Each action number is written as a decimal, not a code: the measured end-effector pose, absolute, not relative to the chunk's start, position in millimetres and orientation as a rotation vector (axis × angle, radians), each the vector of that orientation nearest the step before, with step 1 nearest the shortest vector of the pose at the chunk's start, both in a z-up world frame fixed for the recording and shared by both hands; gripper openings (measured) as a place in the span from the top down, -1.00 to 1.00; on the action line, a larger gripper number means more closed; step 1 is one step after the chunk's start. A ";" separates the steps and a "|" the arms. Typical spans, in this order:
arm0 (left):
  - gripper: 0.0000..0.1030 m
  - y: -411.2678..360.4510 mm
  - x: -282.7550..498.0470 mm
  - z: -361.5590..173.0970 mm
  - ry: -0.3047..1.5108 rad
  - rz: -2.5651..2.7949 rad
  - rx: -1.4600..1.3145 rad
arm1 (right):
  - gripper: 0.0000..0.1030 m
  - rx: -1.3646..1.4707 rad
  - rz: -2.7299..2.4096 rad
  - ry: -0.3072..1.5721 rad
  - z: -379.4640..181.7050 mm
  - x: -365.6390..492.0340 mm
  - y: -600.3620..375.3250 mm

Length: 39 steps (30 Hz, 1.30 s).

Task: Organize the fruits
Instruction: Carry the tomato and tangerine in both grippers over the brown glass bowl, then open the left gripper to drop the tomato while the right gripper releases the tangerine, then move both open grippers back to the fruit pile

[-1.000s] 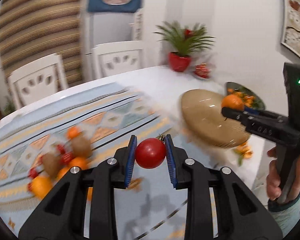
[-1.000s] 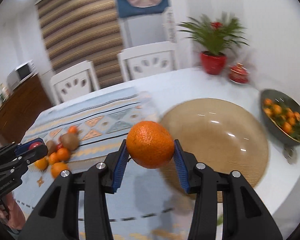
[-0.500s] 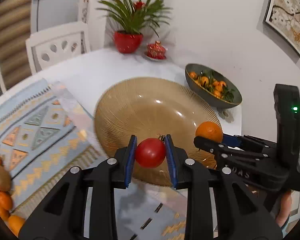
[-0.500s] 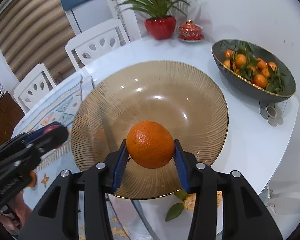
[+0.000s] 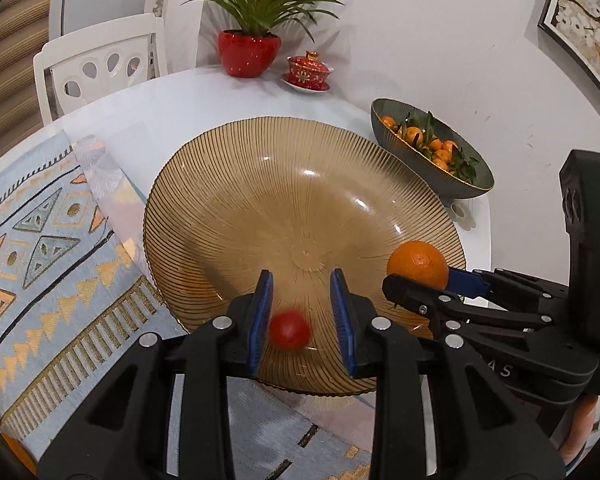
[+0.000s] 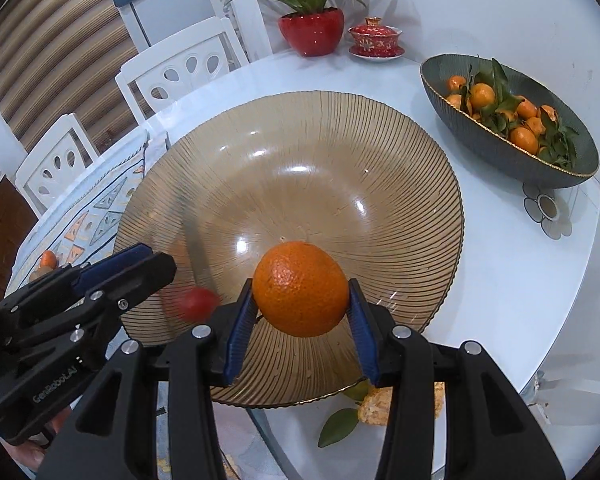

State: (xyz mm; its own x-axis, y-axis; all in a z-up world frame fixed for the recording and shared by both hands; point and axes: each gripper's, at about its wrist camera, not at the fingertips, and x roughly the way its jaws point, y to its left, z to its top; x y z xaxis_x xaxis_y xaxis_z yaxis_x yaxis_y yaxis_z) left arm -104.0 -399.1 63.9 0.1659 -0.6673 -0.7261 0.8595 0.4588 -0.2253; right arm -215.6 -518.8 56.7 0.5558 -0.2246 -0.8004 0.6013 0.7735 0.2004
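My left gripper (image 5: 302,320) has its jaws spread wide, and the small red fruit (image 5: 290,330) sits blurred between them, touching neither pad; it looks to be dropping onto the near slope of the amber ribbed plate (image 5: 228,208). From the right wrist view the same red fruit (image 6: 196,303) shows just off the left gripper's tip, low over the plate's near-left part. I judge this release clean enough; the thing to do well now is to keep those jaws apart and lift straight up off the plate, so a pad does not clip the fruit as it rolls toward the plate's centre.

My right gripper (image 6: 303,312) has its jaws pinching the orange (image 6: 300,288) at its widest girth, hanging over the plate's near-right part. For this one I would go lower before letting go, toward the plate's centre, and part the jaws slowly: the plate looks like slick glass with a sloped wall, so a round fruit dropped from height could run out over the rim onto the white bench (image 6: 500,260).

Beyond the plate, to its far right, stands the dark bowl (image 6: 480,148) of small leafy oranges; it is well apart and needs no care.
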 end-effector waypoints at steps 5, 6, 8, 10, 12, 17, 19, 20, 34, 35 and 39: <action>0.00 -394.3 -108.0 71.3 0.847 -1.099 0.270 | -0.08 0.500 -0.526 0.818 65.7 -222.9 -519.9; -0.06 -391.2 -108.8 73.9 0.838 -1.097 0.267 | -0.08 0.491 -0.533 0.809 69.4 -224.6 -518.6; -0.05 -384.5 -109.6 78.9 0.825 -1.096 0.260 | -0.08 0.480 -0.540 0.794 76.5 -227.2 -516.5; -0.06 -375.8 -108.9 84.4 0.819 -1.090 0.248 | -0.08 0.479 -0.536 0.782 81.7 -229.2 -514.2; -0.06 -367.6 -108.9 88.9 0.810 -1.084 0.237 | -0.11 0.469 -0.540 0.770 88.2 -231.5 -509.2; -0.18 -340.2 -109.6 104.0 0.772 -1.060 0.211 | -0.23 0.460 -0.531 0.740 100.8 -234.8 -497.4; -0.21 -330.2 -110.0 108.2 0.762 -1.052 0.199 | -0.25 0.453 -0.524 0.730 105.9 -235.1 -491.1; -0.21 -324.0 -110.4 110.7 0.758 -1.048 0.192 | -0.27 0.449 -0.522 0.726 108.0 -235.1 -488.6; -0.39 -245.5 -121.0 136.9 0.670 -0.974 0.154 | -0.66 0.379 -0.426 0.657 138.9 -222.5 -422.1; -0.41 -236.3 -120.3 139.8 0.661 -0.962 0.147 | -0.67 0.371 -0.415 0.655 141.2 -219.4 -415.8; -0.44 -197.6 -113.1 150.2 0.635 -0.899 0.112 | -0.67 0.331 -0.353 0.653 146.6 -202.3 -384.0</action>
State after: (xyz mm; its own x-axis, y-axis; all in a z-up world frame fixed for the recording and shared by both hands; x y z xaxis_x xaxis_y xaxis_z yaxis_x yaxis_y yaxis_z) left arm -113.1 -197.6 150.2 0.4538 -0.6941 -0.5588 0.7585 0.6300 -0.1666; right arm -202.3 -384.0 146.6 0.7392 -0.2130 -0.6389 0.4173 0.8895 0.1863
